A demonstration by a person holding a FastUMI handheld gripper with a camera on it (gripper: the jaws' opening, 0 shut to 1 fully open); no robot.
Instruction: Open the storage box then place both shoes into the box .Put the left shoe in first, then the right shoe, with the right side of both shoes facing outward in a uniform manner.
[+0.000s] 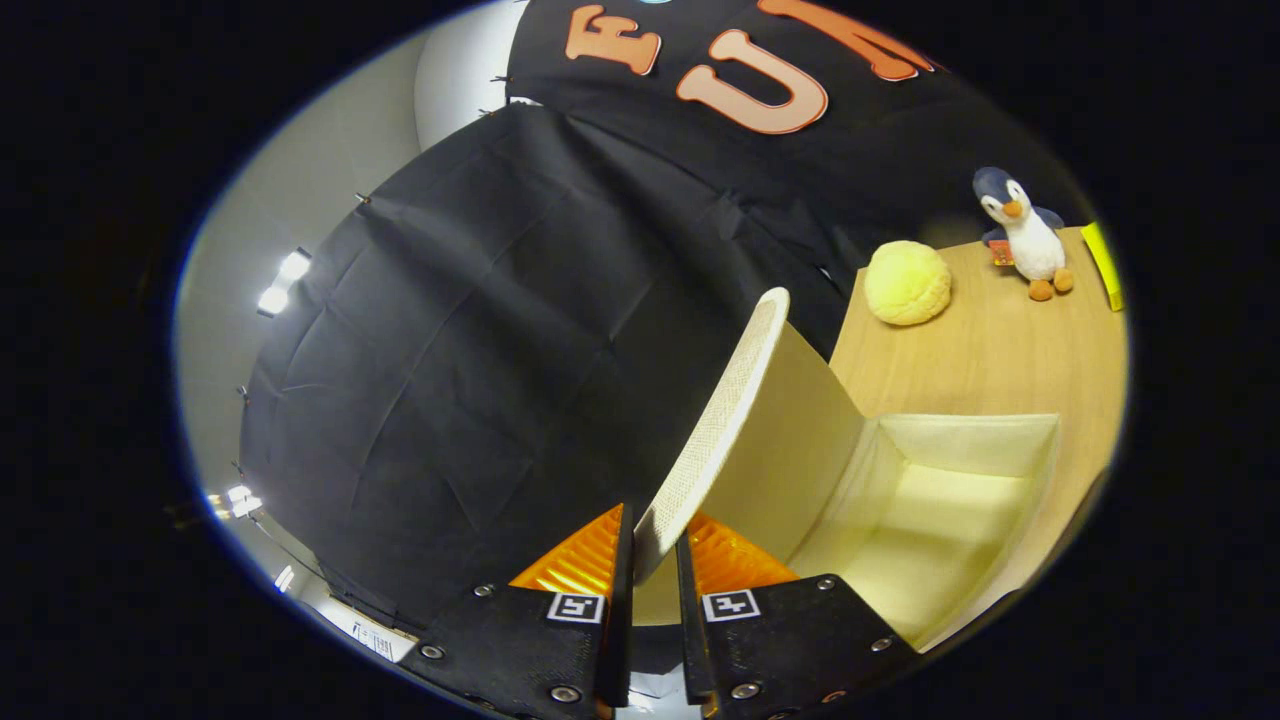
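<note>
Gripper [655,560] fingers clamped on lid [715,420] edge btwn them; lid stands near upright, long axis running up & away from fingers. Storage box [960,435] lies open just right of lid on wood surface [1000,350], so further swing prob goes left, away from box.

The cream storage box [960,500] sits open on the bench, its woven lid [715,420] raised upright, interior bare.
</note>
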